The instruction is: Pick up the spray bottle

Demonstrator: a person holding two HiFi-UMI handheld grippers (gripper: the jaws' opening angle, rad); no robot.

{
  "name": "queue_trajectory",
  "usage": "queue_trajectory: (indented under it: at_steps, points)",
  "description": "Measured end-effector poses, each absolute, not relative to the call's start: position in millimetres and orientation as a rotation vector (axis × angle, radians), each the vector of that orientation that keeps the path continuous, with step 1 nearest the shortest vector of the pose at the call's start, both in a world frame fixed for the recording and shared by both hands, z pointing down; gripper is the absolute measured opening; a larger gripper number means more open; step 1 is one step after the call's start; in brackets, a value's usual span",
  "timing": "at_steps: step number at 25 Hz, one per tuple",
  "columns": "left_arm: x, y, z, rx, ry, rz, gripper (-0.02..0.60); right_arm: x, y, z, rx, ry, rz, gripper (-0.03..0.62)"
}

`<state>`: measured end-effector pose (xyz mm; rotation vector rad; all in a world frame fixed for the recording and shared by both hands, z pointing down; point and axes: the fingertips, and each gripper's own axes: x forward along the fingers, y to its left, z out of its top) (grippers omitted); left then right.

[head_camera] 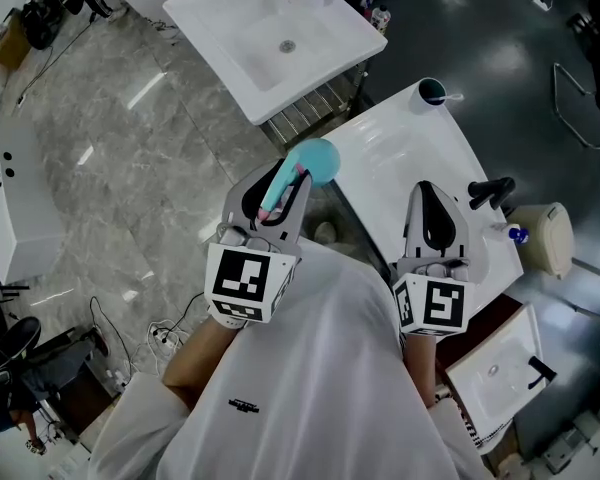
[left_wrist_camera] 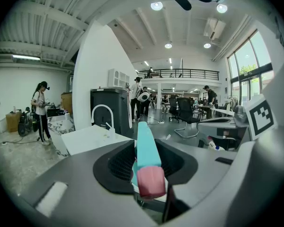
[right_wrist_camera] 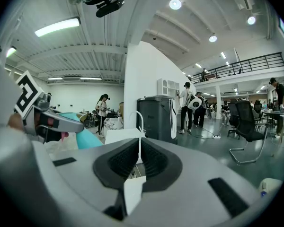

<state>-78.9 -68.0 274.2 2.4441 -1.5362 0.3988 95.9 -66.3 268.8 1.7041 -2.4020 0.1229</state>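
Teal plastic spray bottle with a pink nozzle (head_camera: pixel 315 160): off every surface, in the air above the gap between the near corners of two basins, with nothing beneath but floor.
Grip: clamped at the slim teal neck between the black ribbed pads of the grey left gripper (head_camera: pixel 285 183); pink nozzle towards the hand, round teal body out past the jaw tips.
Grey right gripper (head_camera: pixel 430 193): jaws together but for a thin slit, nothing in them; beside the left one, over the near edge of the white rectangular basin (head_camera: pixel 400 158) at centre.
Done: pick-up judged complete, or all but, since the bottle is held clear of any support.
Left: at most a steady hold or a little more lift; nothing else called for by the task.
Head view only: the whole layout. Bulbous body beyond the jaws, a second white square basin (head_camera: pixel 250 28) towards the upper edge, a black tap (head_camera: pixel 491 191) at the centre basin's right edge, grey marble floor (head_camera: pixel 110 148) to the left.
Left gripper view only: the contact itself. Pads on both flanks of the neck, pink cap end-on; round body and the basins below hidden.
Right gripper view only: its own closed pads head-on, plus a side glimpse of the teal body under the left gripper at far left; pad contact on the neck not visible from there.
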Motion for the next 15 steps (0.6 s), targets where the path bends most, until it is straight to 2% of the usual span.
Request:
queue_trajectory:
  at_steps: [15]
  points:
    - [-74.1,-66.6,278.1,2.441,-1.535,0.422,0.129,98.8,-63.3,273.8,1.685,-2.413,0.132,0.008]
